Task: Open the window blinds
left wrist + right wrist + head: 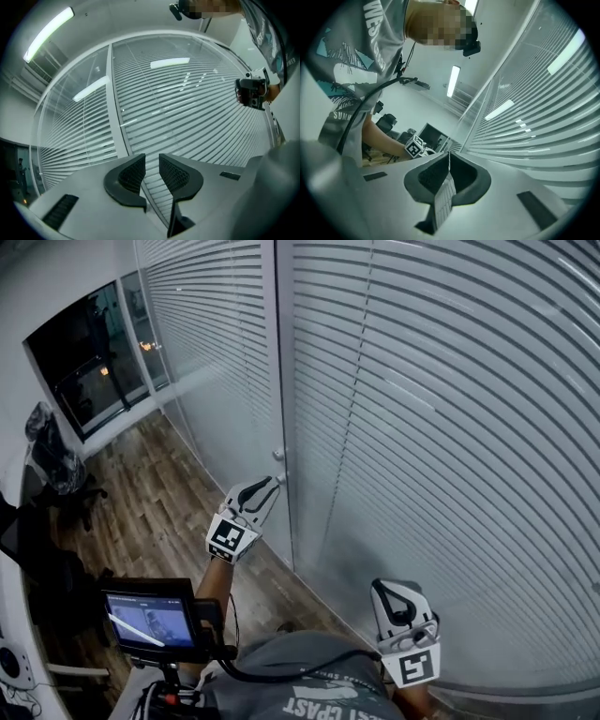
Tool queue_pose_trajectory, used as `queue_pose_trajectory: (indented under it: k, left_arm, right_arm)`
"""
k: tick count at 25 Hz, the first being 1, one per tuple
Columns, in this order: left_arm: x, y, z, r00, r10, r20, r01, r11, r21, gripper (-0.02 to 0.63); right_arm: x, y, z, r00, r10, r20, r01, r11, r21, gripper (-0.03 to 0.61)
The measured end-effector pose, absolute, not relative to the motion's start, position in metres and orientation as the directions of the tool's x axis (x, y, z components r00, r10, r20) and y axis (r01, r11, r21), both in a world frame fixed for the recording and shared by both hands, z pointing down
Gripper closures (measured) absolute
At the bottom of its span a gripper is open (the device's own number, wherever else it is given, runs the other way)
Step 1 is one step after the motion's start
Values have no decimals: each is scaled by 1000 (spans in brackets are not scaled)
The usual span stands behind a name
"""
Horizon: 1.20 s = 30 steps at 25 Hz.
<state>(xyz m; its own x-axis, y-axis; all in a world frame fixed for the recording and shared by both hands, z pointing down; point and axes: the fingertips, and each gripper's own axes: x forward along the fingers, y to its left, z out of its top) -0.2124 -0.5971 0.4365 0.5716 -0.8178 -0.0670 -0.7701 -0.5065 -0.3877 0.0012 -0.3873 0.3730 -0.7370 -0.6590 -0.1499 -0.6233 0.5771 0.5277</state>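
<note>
Straight ahead of left claw: blinds behind glass.

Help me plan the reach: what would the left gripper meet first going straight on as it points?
Probably the blind panel, just right of the white frame post; how near is unclear.

dim, cool indoor light from a ceiling tube, mirrored as bright streaks on the blinds. fisheye bends both gripper views' edges; corners fall black.
</note>
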Motion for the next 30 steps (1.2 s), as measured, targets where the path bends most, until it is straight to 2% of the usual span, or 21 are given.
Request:
queue_pose_trajectory:
  k: [2, 7, 9, 17, 23, 25, 26, 28, 30]
  left_arm:
    - [-220, -622, 452, 545, -838, -20, -761, -485, -431, 514]
    - [-239, -669, 489, 485, -870, 89, -675, -438, -593, 504]
    - [-240, -679, 495, 490, -865, 103, -634, -436, -639, 485]
    - [-239, -723, 492, 516, -842, 157, -430, -414, -802, 477]
    - [-242, -720, 496, 552, -825, 125, -436, -413, -800, 485]
    - [-241, -719, 502, 576, -810, 114, -539, -480, -692, 488]
    - [-241, -719, 505, 600, -793, 104, -611, -539, -580, 488]
    - [-241, -719, 507, 666, -744, 45, -720, -658, -222, 488]
    - [-243, -719, 506, 705, -707, -60, -684, -699, 208, 488]
  right_arm:
    - [-4, -392, 377, -717, -679, -153, -640, 556, 531, 572]
    - [-23, -405, 382, -680, -718, -148, -663, 516, 542, 572]
    - [-30, -409, 385, -664, -735, -137, -670, 504, 545, 574]
    - [-60, -452, 371, -627, -773, -95, -681, 485, 548, 574]
    - [-79, -450, 386, -606, -793, -70, -690, 480, 541, 574]
    - [-82, -448, 394, -603, -795, -65, -691, 480, 541, 574]
    - [-82, -448, 398, -602, -796, -64, -692, 481, 538, 574]
    - [-83, -448, 404, -601, -797, -63, -697, 484, 530, 574]
    - [-84, -448, 407, -601, -797, -59, -697, 486, 528, 574]
